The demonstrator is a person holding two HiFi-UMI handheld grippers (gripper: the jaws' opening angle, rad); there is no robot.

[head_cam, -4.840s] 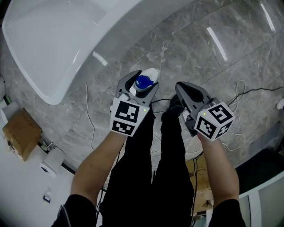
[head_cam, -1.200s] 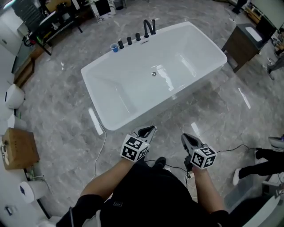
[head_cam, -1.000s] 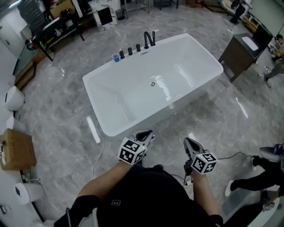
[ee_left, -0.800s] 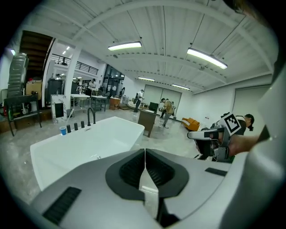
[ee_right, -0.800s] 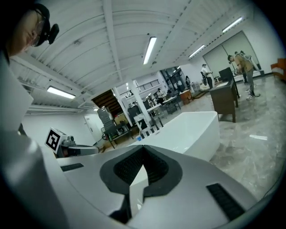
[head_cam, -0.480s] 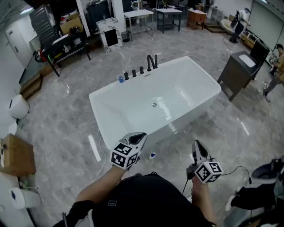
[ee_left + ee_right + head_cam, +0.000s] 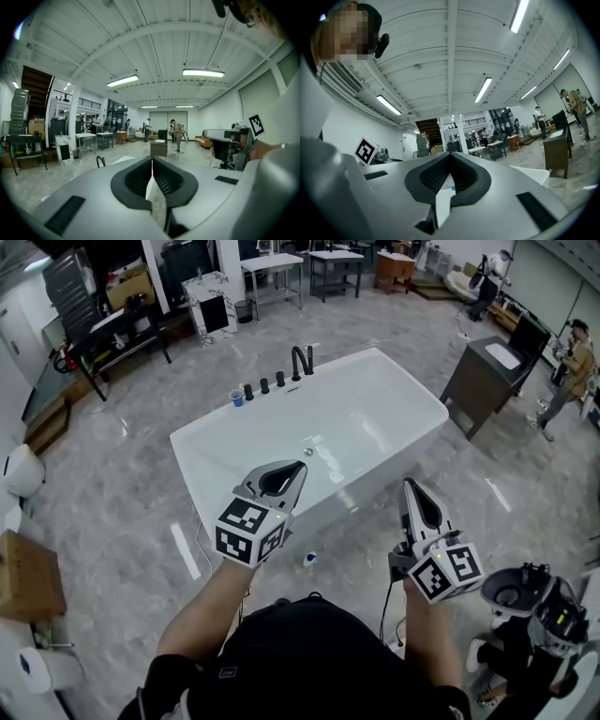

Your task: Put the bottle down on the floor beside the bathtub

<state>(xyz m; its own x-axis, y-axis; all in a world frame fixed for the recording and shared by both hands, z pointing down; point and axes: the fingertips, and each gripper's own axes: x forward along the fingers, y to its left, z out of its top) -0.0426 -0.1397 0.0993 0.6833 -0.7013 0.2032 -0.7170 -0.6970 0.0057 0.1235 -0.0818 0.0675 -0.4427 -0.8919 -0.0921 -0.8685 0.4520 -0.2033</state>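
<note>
Head view: L claw (image 7: 298, 472) is seen shut w/ nothing gripped, held over the near rim of the white bathtub (image 7: 375, 399). R claw (image 7: 412, 489) is likewise shut & empty, held over the grey marble floor (image 7: 122, 484) just off the bathtub's near corner. The bottle (image 7: 309, 560), small w/ a blue cap, is found on the floor below & between the 2 claws, just beside the bathtub's near wall & apart from both; upright or not can't be told. Beyond L claw, on the far rim, a black faucet (image 7: 302, 362) & a blue cup (image 7: 236, 397) are seen. A dark cabinet (image 7: 486, 381) is placed well beyond R claw, near the bathtub's far end.

Left gripper view: jaws are pressed together along one seam, nothing between them. The faucet's arc is seen just left of the claw, low down. R claw's square marker is seen far right. People are seen standing well beyond the tip.

Right gripper view: jaws are met at the tip, nothing held. Thru the hollow behind the tip, white bathtub surface & the blue cup are glimpsed. The cabinet is seen to the claw's right; L claw's marker is seen at left.
</note>
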